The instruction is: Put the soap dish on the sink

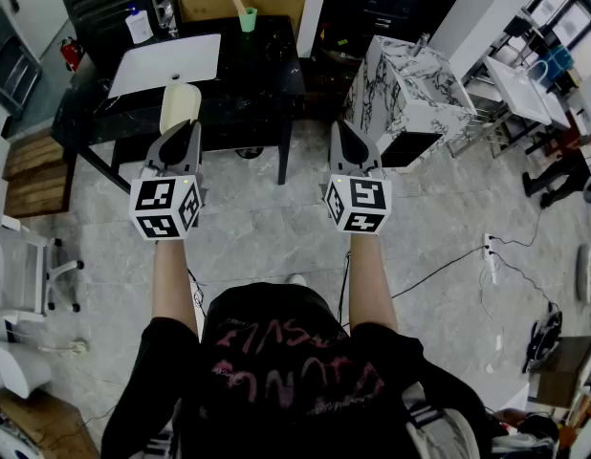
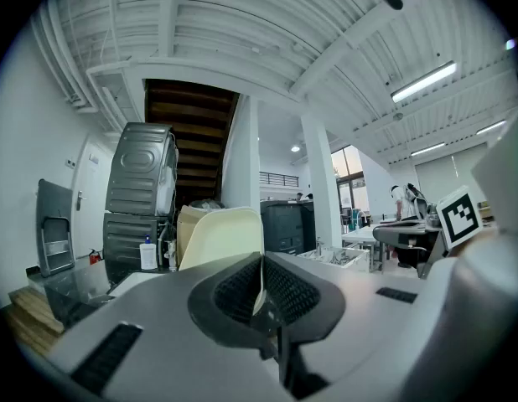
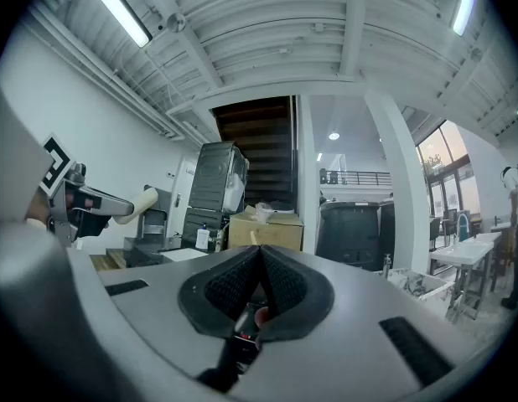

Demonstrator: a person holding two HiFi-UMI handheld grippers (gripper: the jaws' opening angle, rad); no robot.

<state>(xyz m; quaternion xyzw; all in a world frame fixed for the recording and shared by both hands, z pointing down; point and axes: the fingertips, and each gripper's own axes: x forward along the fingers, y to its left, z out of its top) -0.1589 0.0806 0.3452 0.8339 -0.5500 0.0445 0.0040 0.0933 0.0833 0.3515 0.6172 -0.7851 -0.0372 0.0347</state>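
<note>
While we stand back from the glossy black table [image 1: 262, 84], our left gripper [image 1: 184, 128] is clamped on one smooth, cream, round-edged soap dish [image 1: 179, 104], held upright in the air, apart from the single flat white rectangular sink [image 1: 166, 65]. Our right gripper [image 1: 346, 132] has its jaws pressed together, empty. One green cup [image 1: 248, 20] holds a pale stick.

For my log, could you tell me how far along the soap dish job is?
Done: the cream soap dish is picked up, clamped in the left gripper. In hand: it is held in the air, short of the white sink on the black table. Left: set it on the sink and release. The right gripper is shut and empty.
</note>
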